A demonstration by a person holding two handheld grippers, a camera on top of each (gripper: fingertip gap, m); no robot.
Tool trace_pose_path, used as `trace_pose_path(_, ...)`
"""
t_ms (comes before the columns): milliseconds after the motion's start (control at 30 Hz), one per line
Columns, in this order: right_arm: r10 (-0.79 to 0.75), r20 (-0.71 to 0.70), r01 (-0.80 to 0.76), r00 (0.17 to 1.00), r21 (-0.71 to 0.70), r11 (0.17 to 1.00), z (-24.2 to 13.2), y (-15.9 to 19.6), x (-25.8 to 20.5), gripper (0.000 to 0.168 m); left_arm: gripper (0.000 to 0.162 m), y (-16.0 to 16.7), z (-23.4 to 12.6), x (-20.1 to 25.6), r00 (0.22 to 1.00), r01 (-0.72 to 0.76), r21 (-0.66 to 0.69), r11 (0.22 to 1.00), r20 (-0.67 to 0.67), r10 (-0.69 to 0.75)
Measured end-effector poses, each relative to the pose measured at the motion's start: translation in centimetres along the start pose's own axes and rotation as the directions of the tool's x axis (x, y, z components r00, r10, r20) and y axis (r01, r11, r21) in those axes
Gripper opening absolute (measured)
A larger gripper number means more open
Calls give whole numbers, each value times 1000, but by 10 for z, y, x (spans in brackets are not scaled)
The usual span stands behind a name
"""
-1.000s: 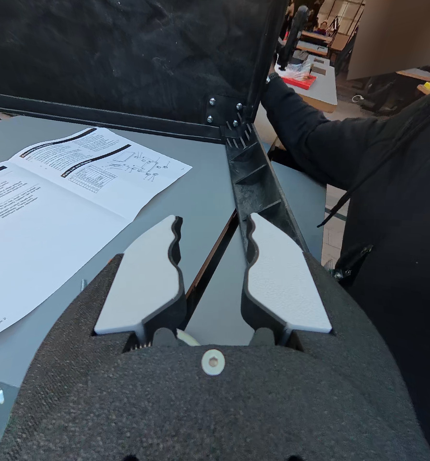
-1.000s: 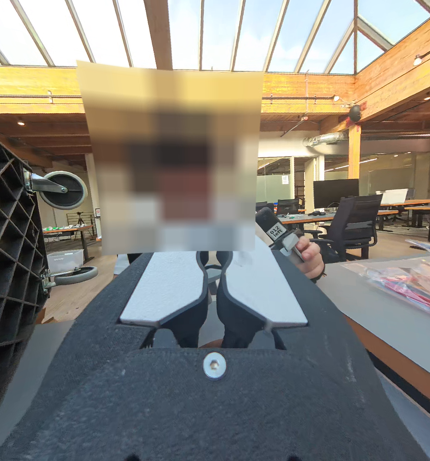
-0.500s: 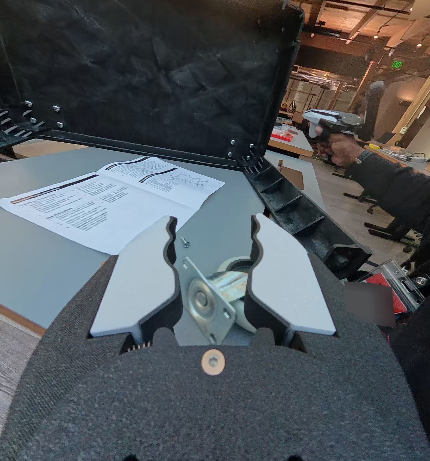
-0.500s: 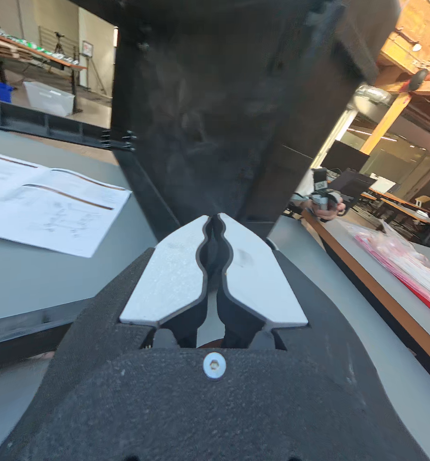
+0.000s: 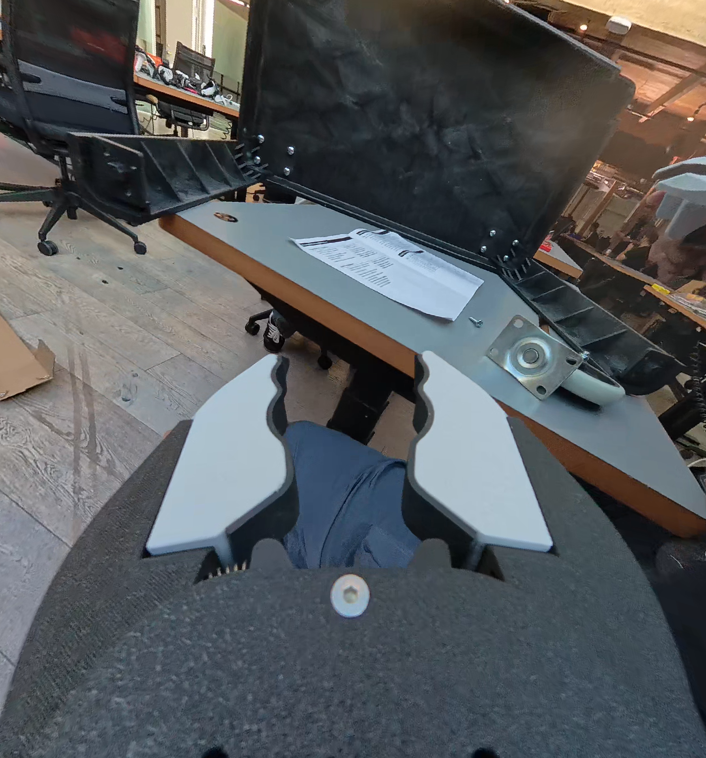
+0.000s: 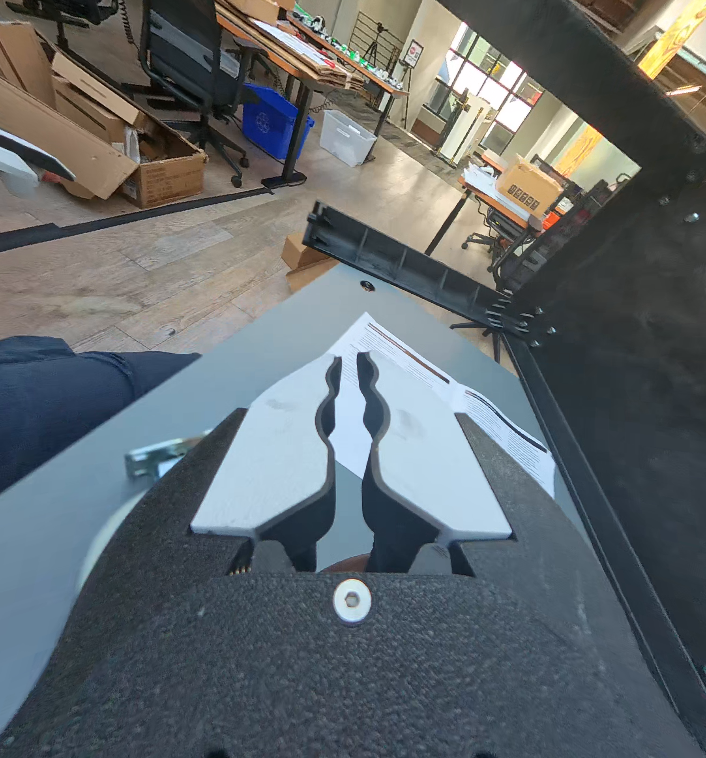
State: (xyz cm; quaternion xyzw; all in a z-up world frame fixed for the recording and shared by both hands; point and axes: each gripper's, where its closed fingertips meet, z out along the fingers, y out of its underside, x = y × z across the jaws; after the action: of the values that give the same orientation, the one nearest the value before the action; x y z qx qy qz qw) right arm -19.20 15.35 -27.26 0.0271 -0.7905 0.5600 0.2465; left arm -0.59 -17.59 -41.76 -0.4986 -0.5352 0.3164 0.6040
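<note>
Off the table [image 5: 457,324] edge, left gripper [image 5: 349,365] spread empty; over the leaflet [image 6: 503,414], right gripper [image 6: 349,363] nearly closed, empty

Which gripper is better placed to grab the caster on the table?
Right, probably: the right gripper hangs over the table, jaws slightly apart, with the caster close beside it. The left gripper is open but off the table's edge, farther from it.

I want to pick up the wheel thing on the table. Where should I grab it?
Probably by the metal plate of the caster. The plate tilts up off the grey table, propped on its white wheel, so its edges are free. Come from the table's near edge with the left gripper, which is open and empty.
</note>
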Motion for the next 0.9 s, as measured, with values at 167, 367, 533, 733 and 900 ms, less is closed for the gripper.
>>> trace_pose_path(167, -2, -6, 2, 1000, 4, 1000, 64, -50, -85, 7, 60, -14, -31, -41, 998, 68, 38, 997, 0, -68)
trace_pose_path(367, 6, 70, -5, 998, -14, 1000, 132, -67, -161, 7, 57, -30, -48, -39, 982, 184, 66, 981, 35, -187)
trace_pose_path(533, -41, 217, 53, 975, -50, 997, 169, -51, -198, 8, 57, -59, -91, -21, 991, 60, 143, 988, 114, -76)
trace_pose_path(733, 75, 403, -30, 912, -117, 993, 202, -19, -250, 9, 56, -19, -102, -48, 967, 100, 39, 994, 234, -106)
trace_pose_path(900, 243, 428, -177, 870, -189, 966, 225, -3, -277, 10, 59, 7, -108, -80, 932, 186, -38, 982, 322, -164)
